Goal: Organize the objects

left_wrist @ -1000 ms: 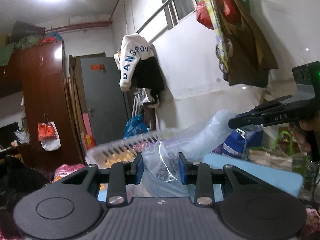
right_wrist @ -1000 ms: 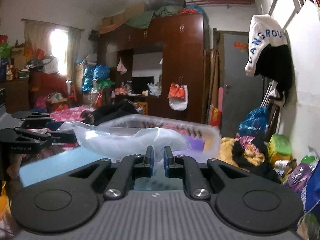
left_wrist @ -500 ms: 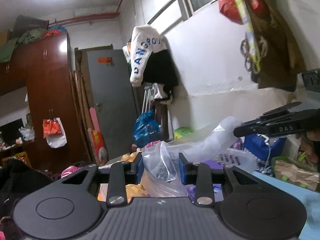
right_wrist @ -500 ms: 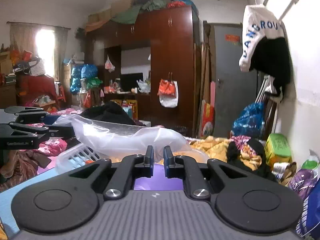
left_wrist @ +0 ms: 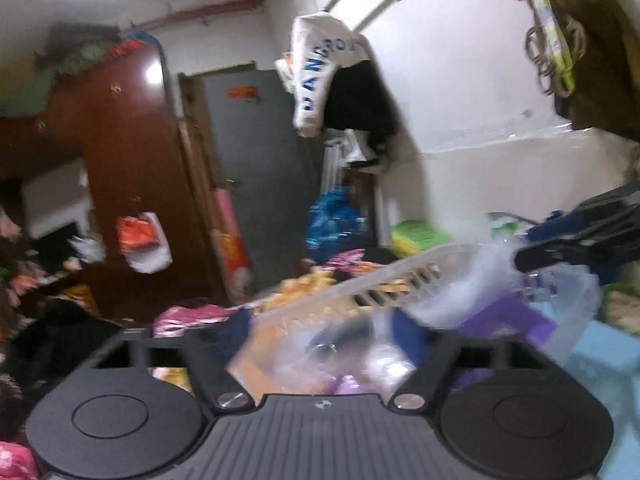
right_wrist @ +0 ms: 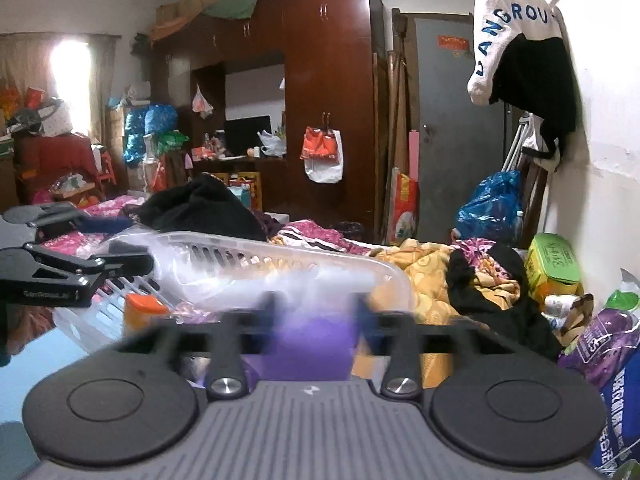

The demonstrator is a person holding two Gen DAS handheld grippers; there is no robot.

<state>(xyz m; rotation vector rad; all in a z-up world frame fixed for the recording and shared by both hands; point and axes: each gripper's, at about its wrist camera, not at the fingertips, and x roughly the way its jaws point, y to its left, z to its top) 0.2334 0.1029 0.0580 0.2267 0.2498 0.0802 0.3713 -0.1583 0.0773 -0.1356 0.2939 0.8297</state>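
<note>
Clear plastic bag (left_wrist: 472, 280) over slotted basket (right_wrist: 280, 264); both hand-held grippers, left (left_wrist: 324, 332), right (right_wrist: 316, 308), spread apart

The left gripper (left_wrist: 322, 330) is seen with jaws spread wide at lower centre; the right gripper (right_wrist: 316, 312) is likewise parted, motion-blurred.

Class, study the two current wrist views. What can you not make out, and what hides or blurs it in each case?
- Left gripper, left wrist view: motion blur and the clear plastic bag hide whether the pads grip.
- Right gripper, right wrist view: its fingertips are smeared, so contact with the bag is unclear.
- Plastic basket: its contents are veiled by the bag, apart from an orange-capped item.
</note>
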